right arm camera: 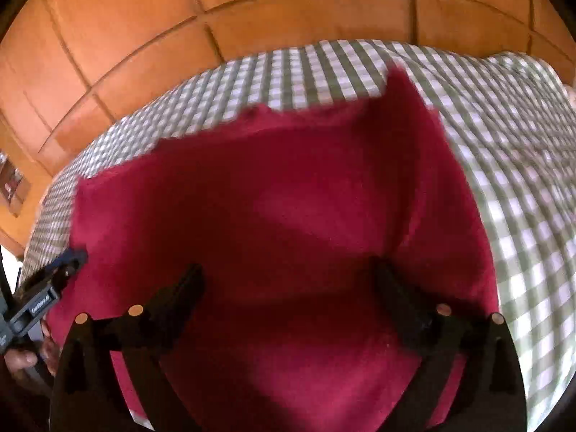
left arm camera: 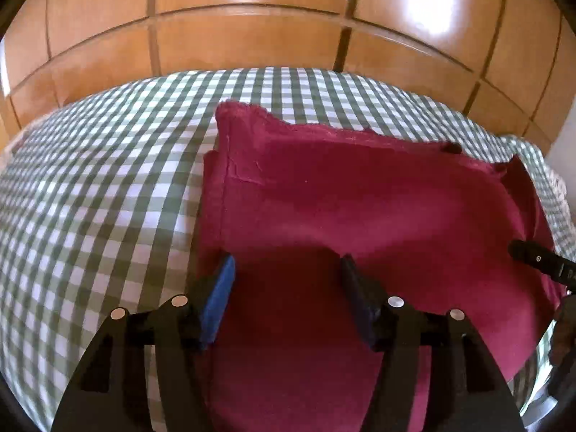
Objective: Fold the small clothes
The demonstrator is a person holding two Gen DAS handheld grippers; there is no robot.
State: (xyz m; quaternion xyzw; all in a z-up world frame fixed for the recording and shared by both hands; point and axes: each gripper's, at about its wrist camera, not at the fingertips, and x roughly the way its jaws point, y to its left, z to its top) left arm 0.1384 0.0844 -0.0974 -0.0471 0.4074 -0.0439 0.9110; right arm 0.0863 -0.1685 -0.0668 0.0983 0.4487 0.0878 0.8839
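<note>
A dark red garment (left arm camera: 360, 201) lies spread on a green-and-white checked cloth (left arm camera: 90, 187). Its left edge is doubled over along a seam, and its far edge is uneven. My left gripper (left arm camera: 288, 261) hovers over the garment's near left part, open; its blue pads (left arm camera: 219, 298) stand apart with only flat fabric below them. In the right wrist view the garment (right arm camera: 288, 198) fills the middle. My right gripper (right arm camera: 287, 265) is open wide above it and pinches nothing. Each gripper shows at the edge of the other's view: the right gripper (left arm camera: 532, 257) and the left gripper (right arm camera: 68, 259).
Glossy wooden panels (left arm camera: 252, 36) rise just behind the far edge of the checked cloth (right arm camera: 522, 180). The cloth bunches into wrinkles at the far right corner. A person's hand (right arm camera: 25, 356) holds the left gripper's handle at the lower left of the right wrist view.
</note>
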